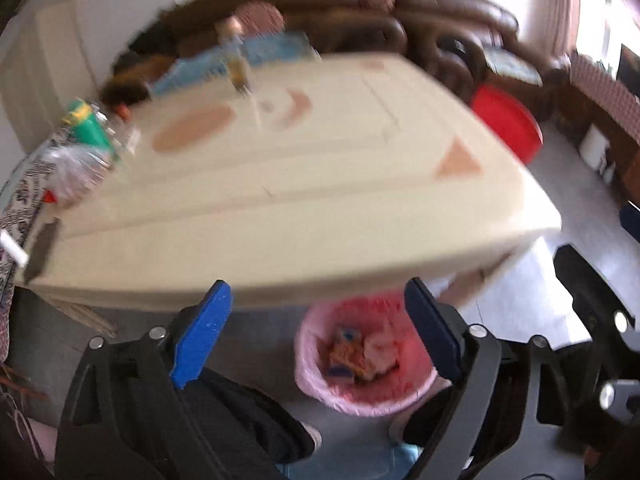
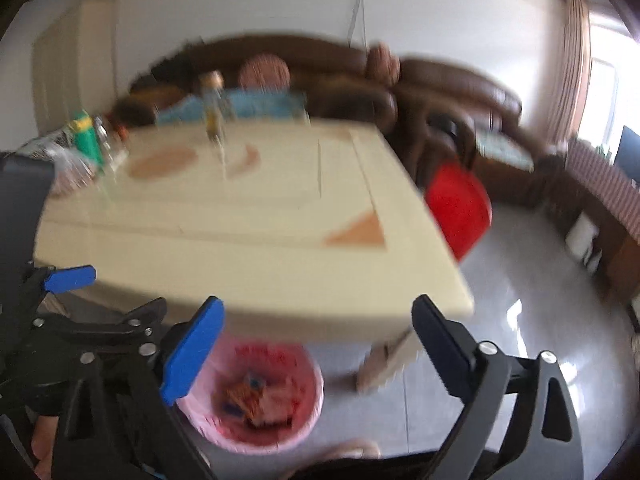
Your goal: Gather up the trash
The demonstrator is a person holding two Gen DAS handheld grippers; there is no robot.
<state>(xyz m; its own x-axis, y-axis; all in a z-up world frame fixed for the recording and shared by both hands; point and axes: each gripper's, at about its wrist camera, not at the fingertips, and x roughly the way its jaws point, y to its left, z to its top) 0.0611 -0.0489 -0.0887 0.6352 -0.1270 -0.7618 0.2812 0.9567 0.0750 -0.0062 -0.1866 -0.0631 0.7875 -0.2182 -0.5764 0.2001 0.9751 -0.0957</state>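
- Left gripper (image 1: 318, 308): jaws spread wide, nothing held between them.
- Right gripper (image 2: 318, 326): jaws spread wide, nothing held.
- Trash (image 2: 260, 398) is seen inside the pink-lined bin (image 2: 308, 420) on the floor, just in front of the cream table (image 2: 240, 240).
- A bottle (image 2: 214, 108) is left upright on the table's far side; frames blurred.

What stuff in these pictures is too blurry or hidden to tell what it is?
- Trash inside the pink-lined bin: blurred in both views, only orange and pale scraps show; in the right wrist view the right claw covers its left rim.
- Bottle on the table: label smeared by motion.
- Clutter by the green bottle: blurred, cut off by the left edge.
- Red object: partly hidden behind the table corner.
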